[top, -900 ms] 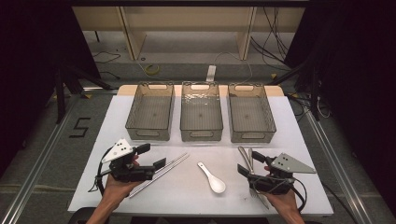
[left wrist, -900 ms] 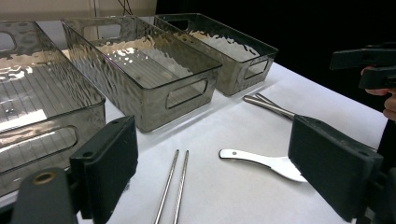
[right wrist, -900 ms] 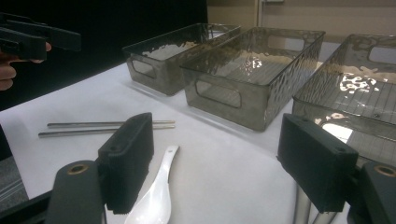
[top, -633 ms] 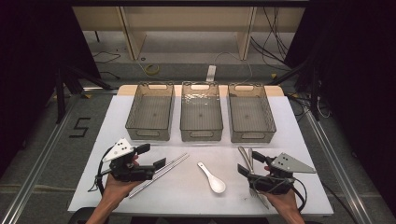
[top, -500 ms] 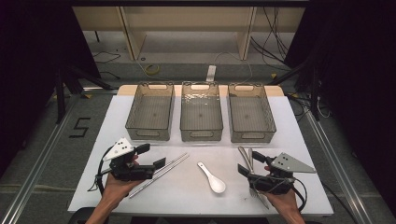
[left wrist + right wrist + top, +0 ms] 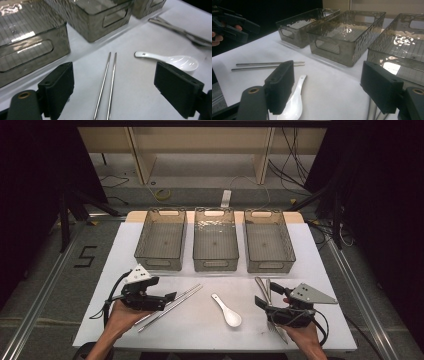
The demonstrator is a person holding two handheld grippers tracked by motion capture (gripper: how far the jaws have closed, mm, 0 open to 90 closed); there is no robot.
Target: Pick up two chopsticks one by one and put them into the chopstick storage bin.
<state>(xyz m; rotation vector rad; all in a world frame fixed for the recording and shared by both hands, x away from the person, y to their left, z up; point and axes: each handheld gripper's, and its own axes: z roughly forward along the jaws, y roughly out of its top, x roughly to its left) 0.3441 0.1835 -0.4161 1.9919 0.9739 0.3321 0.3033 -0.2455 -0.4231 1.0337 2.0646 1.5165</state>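
A pair of metal chopsticks lies slantwise on the white table, left of centre. A white ceramic spoon rests to their right. My left gripper is open just left of the chopsticks; in the left gripper view the chopsticks run up between its wide jaws without touching them, and the spoon lies beyond the right jaw. My right gripper is open over some metal cutlery, with the spoon by its left jaw.
Three clear grey bins stand in a row at the back: left, middle, right. The table's front edge runs just below both hands. Dark floor and a metal frame surround the table.
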